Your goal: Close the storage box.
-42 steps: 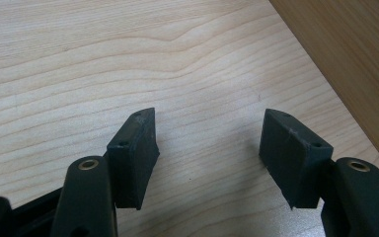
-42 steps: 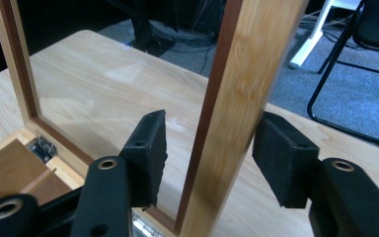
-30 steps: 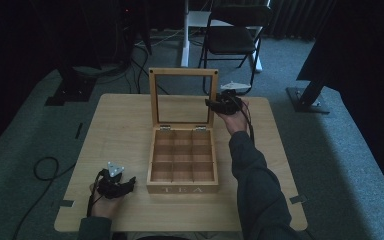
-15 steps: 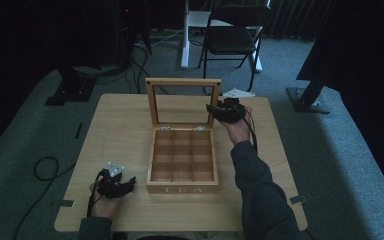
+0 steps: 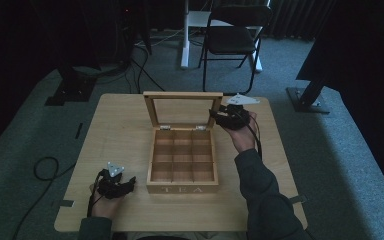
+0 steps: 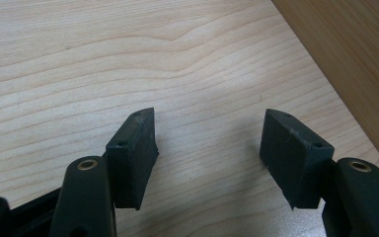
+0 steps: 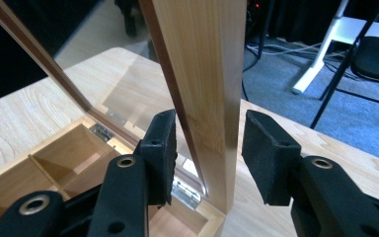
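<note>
At frame centre, the wooden glass-paned lid [image 5: 182, 108] of the compartmented tea box [image 5: 182, 161] stands upright; the right gripper [image 7: 208, 153], closing, straddles its vertical right frame edge without yet pinching it. The left gripper [image 6: 207, 153] rests released on the worktop [image 5: 110, 130], lower left.

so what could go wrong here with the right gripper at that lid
The right gripper straddles the side rail of the glass-paned wooden lid, and its jaws have just been closing; a gap shows by one pad, so the rail may slip free and the lid drop shut. A sideways pull could strain the small metal hinges. The left gripper rests open on the pale wooden table, not steadying the wooden compartmented tea box, which might slide.
</note>
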Demonstrator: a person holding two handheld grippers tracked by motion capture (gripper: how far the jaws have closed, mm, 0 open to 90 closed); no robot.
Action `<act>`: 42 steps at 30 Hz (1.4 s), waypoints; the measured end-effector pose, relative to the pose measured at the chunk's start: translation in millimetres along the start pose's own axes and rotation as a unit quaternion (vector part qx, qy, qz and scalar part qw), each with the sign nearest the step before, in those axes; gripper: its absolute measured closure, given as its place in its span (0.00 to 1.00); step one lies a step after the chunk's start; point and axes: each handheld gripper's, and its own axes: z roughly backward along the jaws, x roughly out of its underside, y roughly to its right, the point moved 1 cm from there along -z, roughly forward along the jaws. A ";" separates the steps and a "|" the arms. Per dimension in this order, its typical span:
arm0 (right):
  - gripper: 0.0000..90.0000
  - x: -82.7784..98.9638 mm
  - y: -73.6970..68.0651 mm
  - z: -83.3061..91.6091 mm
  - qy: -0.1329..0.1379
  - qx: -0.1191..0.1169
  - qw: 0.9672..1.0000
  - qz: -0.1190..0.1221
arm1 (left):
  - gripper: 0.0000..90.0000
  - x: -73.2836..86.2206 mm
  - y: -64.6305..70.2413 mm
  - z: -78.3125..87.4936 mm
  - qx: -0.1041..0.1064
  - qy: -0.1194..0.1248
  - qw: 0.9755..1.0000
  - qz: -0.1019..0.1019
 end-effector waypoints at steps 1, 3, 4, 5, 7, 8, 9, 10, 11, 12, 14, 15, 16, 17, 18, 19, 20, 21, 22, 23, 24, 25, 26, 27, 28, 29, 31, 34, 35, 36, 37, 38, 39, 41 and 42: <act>0.63 0.1 -1.0 1.5 0.000 0.000 1.000 -0.002 | 0.43 0.0 0.1 0.0 0.000 0.000 1.000 0.001; 0.63 0.5 -1.8 3.9 0.001 0.002 1.000 -0.004 | 0.43 0.1 0.0 0.1 0.000 0.000 1.000 0.001; 0.63 0.8 -2.3 5.0 0.000 0.003 1.000 -0.006 | 0.43 0.1 0.0 0.1 0.000 0.000 1.000 0.001; 0.63 0.8 -2.3 5.0 0.000 0.003 1.000 -0.006 | 0.43 0.1 0.0 0.1 0.000 0.000 1.000 0.001; 0.62 1.6 -3.3 7.6 -0.001 0.005 1.000 -0.011 | 0.43 0.5 -0.2 0.5 0.000 0.000 1.000 0.002; 0.62 1.7 -4.0 8.2 -0.003 0.006 1.000 -0.010 | 0.43 0.4 -0.3 0.7 0.000 -0.001 1.000 0.002; 0.62 1.7 -4.0 8.2 -0.003 0.006 1.000 -0.010 | 0.43 0.4 -0.3 0.7 0.000 -0.001 1.000 0.002; 0.62 1.7 -5.7 9.6 -0.002 0.007 1.000 -0.010 | 0.43 0.5 -0.4 0.8 0.001 -0.001 1.000 0.003; 0.62 1.9 -6.0 10.2 0.000 0.006 1.000 -0.010 | 0.43 0.5 -0.5 1.0 0.000 -0.001 1.000 0.004; 0.62 2.0 -6.1 10.9 0.000 0.005 1.000 -0.011 | 0.43 0.9 -0.5 1.8 0.000 -0.003 1.000 0.006; 0.62 2.2 -6.7 12.0 -0.001 0.003 1.000 -0.013 | 0.43 1.0 0.0 2.9 -0.001 -0.004 1.000 0.008; 0.62 2.2 -6.7 12.0 -0.001 0.003 1.000 -0.013 | 0.43 1.0 0.0 2.9 -0.001 -0.004 1.000 0.008; 0.62 2.1 -7.5 13.2 0.000 0.002 1.000 -0.012 | 0.43 0.7 0.3 3.6 0.000 -0.002 1.000 0.007; 0.62 2.1 -7.5 13.2 0.000 0.002 1.000 -0.012 | 0.43 0.3 0.6 4.0 0.001 -0.001 1.000 0.006; 0.62 1.9 -8.4 14.6 0.001 0.004 1.000 -0.011 | 0.43 -0.2 1.4 4.7 0.002 0.000 1.000 0.005; 0.62 1.9 -8.4 14.6 0.001 0.004 1.000 -0.011 | 0.43 -0.5 1.7 5.0 0.003 0.002 1.000 0.004; 0.62 2.1 -9.0 15.6 -0.001 0.004 1.000 -0.009 | 0.43 -1.1 2.8 6.2 0.005 0.004 1.000 0.000; 0.62 2.1 -9.0 15.6 -0.001 0.004 1.000 -0.009 | 0.43 -1.1 2.8 6.2 0.005 0.004 1.000 0.000; 0.61 2.3 -9.0 15.9 -0.001 0.003 1.000 -0.008 | 0.43 -1.4 3.2 7.0 0.006 0.004 1.000 -0.001; 0.61 2.7 -9.1 16.4 -0.001 0.003 1.000 -0.007 | 0.43 -2.2 3.5 7.9 0.006 0.007 1.000 -0.002; 0.61 3.3 -9.5 17.0 -0.002 0.002 1.000 -0.007 | 0.43 -2.9 3.4 8.8 0.007 0.008 1.000 -0.001; 0.61 3.7 -9.9 17.4 -0.002 0.002 1.000 -0.008 | 0.43 -4.2 3.1 10.3 0.007 0.010 1.000 -0.002; 0.61 4.7 -10.9 18.2 -0.002 0.003 1.000 -0.007 | 0.43 -8.2 2.2 14.5 0.011 0.018 1.000 0.001; 0.61 4.7 -10.9 18.2 -0.002 0.003 1.000 -0.007 | 0.43 -8.2 2.2 14.5 0.011 0.018 1.000 0.001; 0.61 4.9 -11.2 18.5 -0.003 0.003 1.000 -0.006 | 0.43 -11.2 2.1 18.2 0.015 0.024 1.000 0.003; 0.61 5.1 -11.7 19.0 -0.003 0.003 1.000 -0.005 | 0.43 -13.8 1.9 21.7 0.016 0.030 0.999 0.004; 0.61 5.4 -12.2 19.7 -0.004 0.003 1.000 -0.004 | 0.43 -19.0 2.2 27.8 0.019 0.040 0.999 0.004; 0.60 6.2 -13.1 20.4 -0.004 0.004 1.000 -0.002 | 0.43 -30.8 3.9 38.4 0.020 0.057 0.998 -0.003; 0.60 6.6 -13.2 20.7 -0.004 0.004 1.000 -0.002 | 0.43 -36.6 5.1 42.6 0.022 0.063 0.998 -0.006; 0.60 7.1 -13.5 20.9 -0.004 0.003 1.000 -0.003 | 0.44 -40.4 5.9 45.1 0.022 0.068 0.997 -0.008; 0.60 7.4 -13.5 20.9 -0.004 0.002 1.000 -0.003 | 0.44 -45.6 6.9 48.5 0.022 0.074 0.997 -0.013; 0.60 7.8 -13.4 21.2 -0.004 0.002 1.000 -0.002 | 0.44 -51.0 8.0 51.7 0.021 0.080 0.996 -0.017; 0.60 7.8 -13.7 21.4 -0.005 0.002 1.000 -0.002 | 0.45 -56.7 8.7 54.5 0.022 0.086 0.996 -0.021; 0.60 7.8 -14.0 21.6 -0.006 0.002 1.000 -0.002 | 0.46 -69.4 9.9 60.7 0.022 0.098 0.995 -0.024; 0.60 8.0 -14.3 21.9 -0.006 0.002 1.000 -0.001 | 0.47 -74.9 10.2 63.7 0.021 0.101 0.994 -0.027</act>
